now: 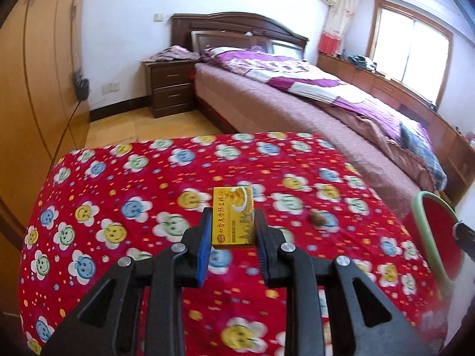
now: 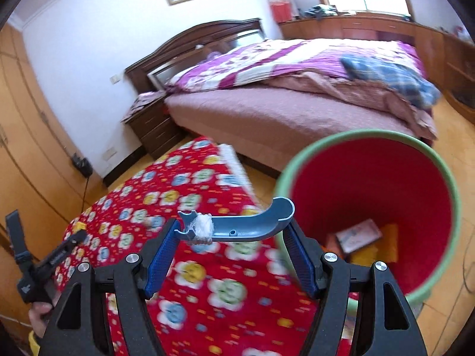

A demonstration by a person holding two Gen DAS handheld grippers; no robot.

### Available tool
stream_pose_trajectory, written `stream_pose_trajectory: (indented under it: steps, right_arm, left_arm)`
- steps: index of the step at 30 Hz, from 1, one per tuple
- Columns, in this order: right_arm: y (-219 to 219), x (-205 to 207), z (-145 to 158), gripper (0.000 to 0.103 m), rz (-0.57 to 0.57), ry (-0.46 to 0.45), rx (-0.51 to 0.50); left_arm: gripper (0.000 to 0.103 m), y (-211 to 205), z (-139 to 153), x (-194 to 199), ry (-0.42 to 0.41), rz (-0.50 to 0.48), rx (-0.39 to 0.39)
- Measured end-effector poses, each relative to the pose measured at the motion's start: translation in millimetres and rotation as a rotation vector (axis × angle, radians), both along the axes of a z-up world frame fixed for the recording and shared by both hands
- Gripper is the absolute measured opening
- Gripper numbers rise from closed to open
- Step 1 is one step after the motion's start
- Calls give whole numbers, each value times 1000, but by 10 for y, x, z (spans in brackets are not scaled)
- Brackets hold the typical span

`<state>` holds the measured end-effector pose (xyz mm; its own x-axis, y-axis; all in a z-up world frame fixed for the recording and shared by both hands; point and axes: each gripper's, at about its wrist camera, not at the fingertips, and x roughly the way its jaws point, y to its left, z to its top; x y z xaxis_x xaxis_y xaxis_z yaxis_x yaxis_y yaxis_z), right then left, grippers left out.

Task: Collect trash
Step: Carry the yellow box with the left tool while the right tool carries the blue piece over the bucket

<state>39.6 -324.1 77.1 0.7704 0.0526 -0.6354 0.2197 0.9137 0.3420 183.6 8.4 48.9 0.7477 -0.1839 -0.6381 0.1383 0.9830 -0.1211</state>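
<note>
Carrying step. Left gripper (image 1: 233,222) clamps yellow box (image 1: 233,218) above red cloth (image 1: 118,178). Right gripper (image 2: 234,234) grips blue hook (image 2: 246,225); bin (image 2: 439,160) at two o'clock. Next: over rim, release.

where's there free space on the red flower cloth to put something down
Most of the red flower-print cloth is bare: the broad stretch toward the wooden wardrobe, and the far edge facing the bed. Only a small brown lump lies right of centre. Crowded: the red bin with green rim, already holding boxes, at the cloth's right edge.
</note>
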Motion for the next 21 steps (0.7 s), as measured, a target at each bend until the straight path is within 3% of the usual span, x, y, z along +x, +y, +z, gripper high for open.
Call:
stream_pose_trajectory:
  steps: [9,21]
  right_arm:
    - [-522,-314,-88,72,-93,-8,59]
    - [-928,-524,-285,73,-154,-10,128]
  left_arm:
    - [27,-511,251,-278,-5,-117,-35]
    - [27,-1273,219,-497,48,-246,-57]
